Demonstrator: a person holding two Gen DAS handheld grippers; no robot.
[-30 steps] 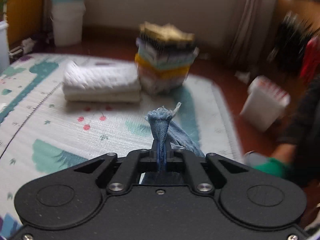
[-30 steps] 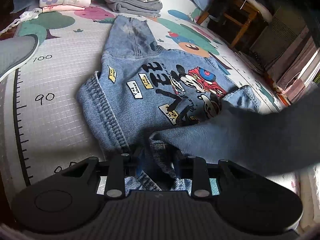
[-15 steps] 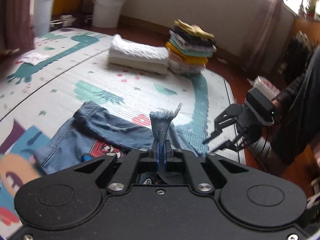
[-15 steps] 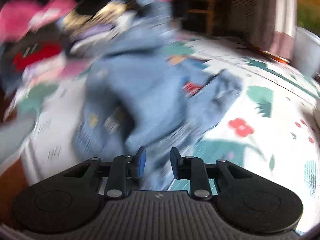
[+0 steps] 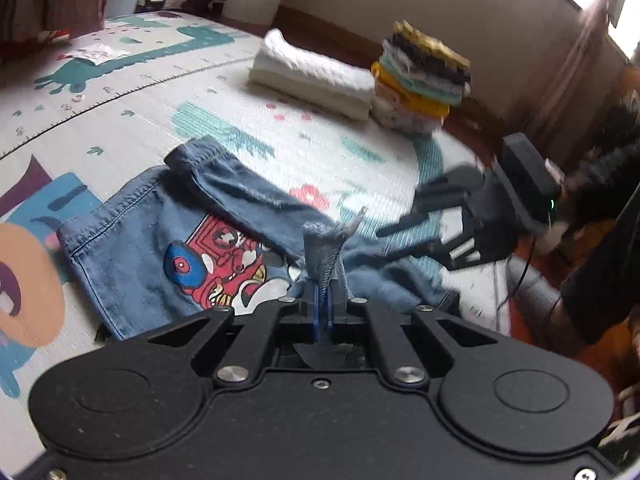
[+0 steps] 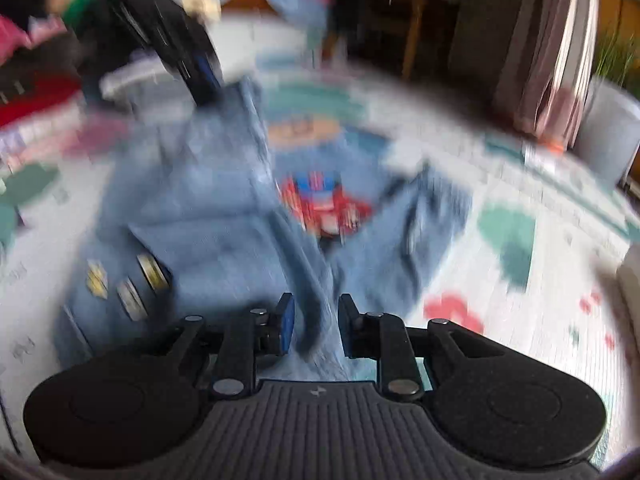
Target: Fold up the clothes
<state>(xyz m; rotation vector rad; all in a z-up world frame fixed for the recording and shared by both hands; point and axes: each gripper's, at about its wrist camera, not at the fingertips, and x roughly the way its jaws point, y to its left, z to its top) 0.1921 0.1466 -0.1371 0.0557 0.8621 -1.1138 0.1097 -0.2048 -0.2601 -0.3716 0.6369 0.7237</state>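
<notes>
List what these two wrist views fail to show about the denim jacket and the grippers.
- Right wrist view: motion blur smears the denim jacket; whether the right gripper touches the fold between its fingers is unclear.
- Left wrist view: the left gripper body covers the jacket's near part below the pinched cuff.
- Left wrist view: the folded stack is too blurred to count.

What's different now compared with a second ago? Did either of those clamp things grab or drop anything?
The right gripper let go: a second ago its jaws gripped the denim jacket's hem; now they stand apart, cloth lying loose between them. The left gripper carried its pinched sleeve end down over the jacket, which now fills its view. Unchanged: the left jaws' grip, the folded white towel and the clothes stack on the play mat.
</notes>
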